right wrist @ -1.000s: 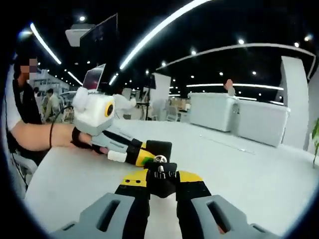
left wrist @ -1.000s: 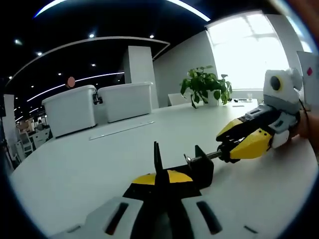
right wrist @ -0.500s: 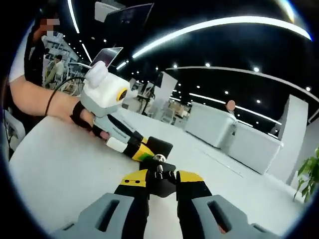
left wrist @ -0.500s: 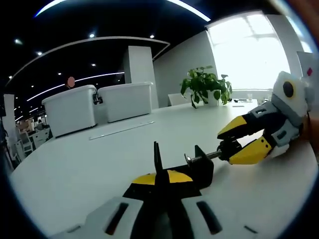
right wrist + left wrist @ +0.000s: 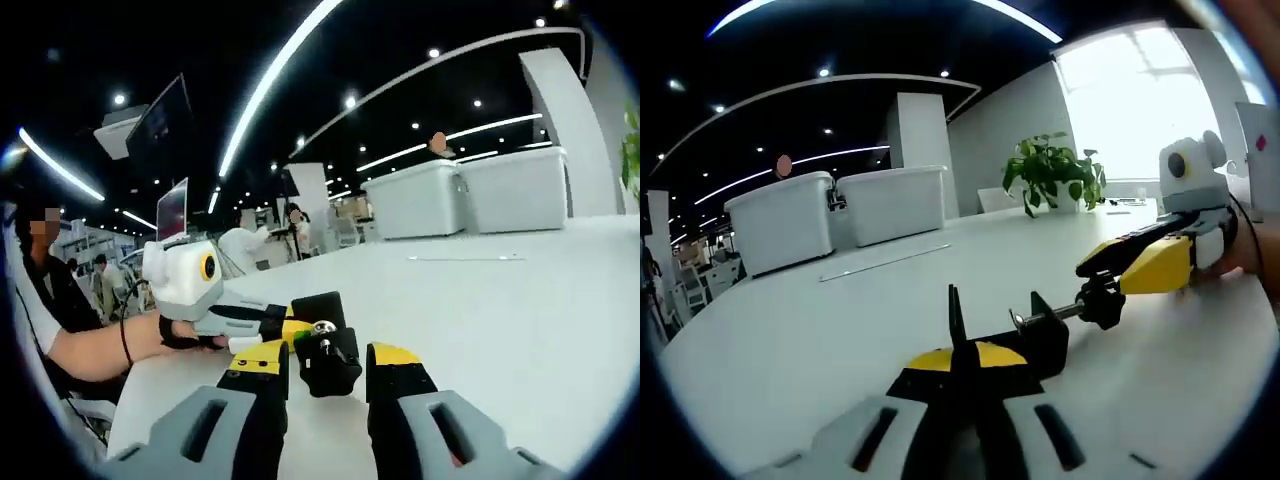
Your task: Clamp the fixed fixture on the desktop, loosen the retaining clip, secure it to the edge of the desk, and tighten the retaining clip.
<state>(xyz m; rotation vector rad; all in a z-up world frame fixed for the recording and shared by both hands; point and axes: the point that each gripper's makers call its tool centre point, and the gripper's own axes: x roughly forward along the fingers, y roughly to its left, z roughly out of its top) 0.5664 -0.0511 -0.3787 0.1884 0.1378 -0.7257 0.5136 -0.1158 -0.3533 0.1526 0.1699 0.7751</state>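
A black clamp fixture [image 5: 985,335] lies on the white desk [image 5: 790,340], its threaded rod [image 5: 1045,318] ending in a black lobed knob [image 5: 1102,306]. My left gripper [image 5: 965,368] is shut on the fixture's body. In the right gripper view the left gripper [image 5: 283,326] comes in from the left and holds the fixture [image 5: 318,306]. My right gripper [image 5: 327,357] is open, its yellow-tipped jaws standing either side of the knob [image 5: 328,368] with a small gap on each side. In the left gripper view the right gripper [image 5: 1112,272] reaches in from the right to the knob.
Two white storage bins [image 5: 780,215] [image 5: 895,200] and a potted plant [image 5: 1050,170] stand at the desk's far side. A thin long strip [image 5: 885,262] lies on the desk. A person's forearm [image 5: 90,352] rests at the desk edge, and people sit behind.
My right gripper's jaws have spread off the knob and the gripper has rolled back the other way. The left gripper and the fixture have stayed put.
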